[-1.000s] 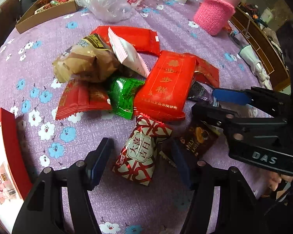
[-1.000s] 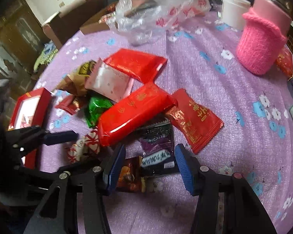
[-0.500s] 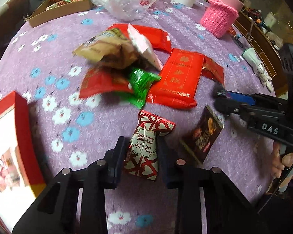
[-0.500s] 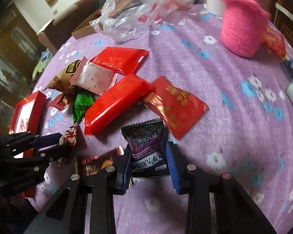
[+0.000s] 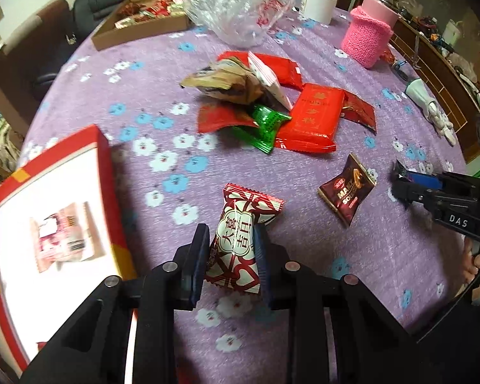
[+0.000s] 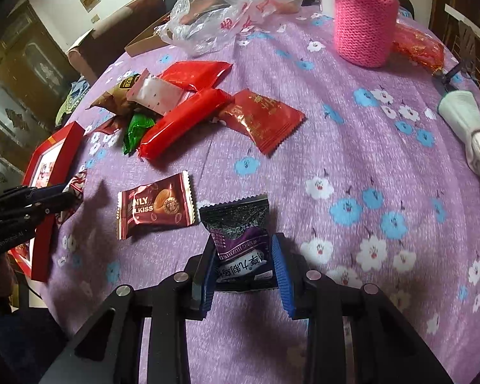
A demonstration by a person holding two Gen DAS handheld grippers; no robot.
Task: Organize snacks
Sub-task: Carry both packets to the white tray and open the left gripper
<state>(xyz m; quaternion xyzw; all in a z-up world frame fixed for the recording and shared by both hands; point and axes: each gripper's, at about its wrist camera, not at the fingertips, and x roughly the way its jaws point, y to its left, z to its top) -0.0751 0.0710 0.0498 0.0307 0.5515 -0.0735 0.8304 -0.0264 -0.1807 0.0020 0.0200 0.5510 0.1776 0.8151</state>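
Observation:
My left gripper (image 5: 230, 249) is shut on a red-and-white heart-patterned candy packet (image 5: 240, 240), held above the tablecloth beside a red-rimmed box (image 5: 112, 192) that holds a pink packet (image 5: 64, 240). My right gripper (image 6: 243, 262) is shut on a purple-and-black snack packet (image 6: 240, 233), lifted off the cloth. A brown chocolate packet (image 6: 156, 204) lies loose between the grippers; it also shows in the left wrist view (image 5: 347, 192). A pile of snacks (image 5: 272, 108) with red, green, brown and pink packets lies further back; it also shows in the right wrist view (image 6: 182, 112).
The round table has a purple flowered cloth (image 5: 150, 73). At the back stand a cardboard tray of candies (image 5: 144, 22), a plastic bag (image 5: 240, 6), a white jar (image 5: 320, 0) and a pink knitted jar (image 6: 361, 25). A white doll-like object (image 6: 470, 128) lies at the right edge.
Both grippers closed on their packets and pulled them back from the pile. The left one carried its candy toward the red box. The brown chocolate packet now lies uncovered.

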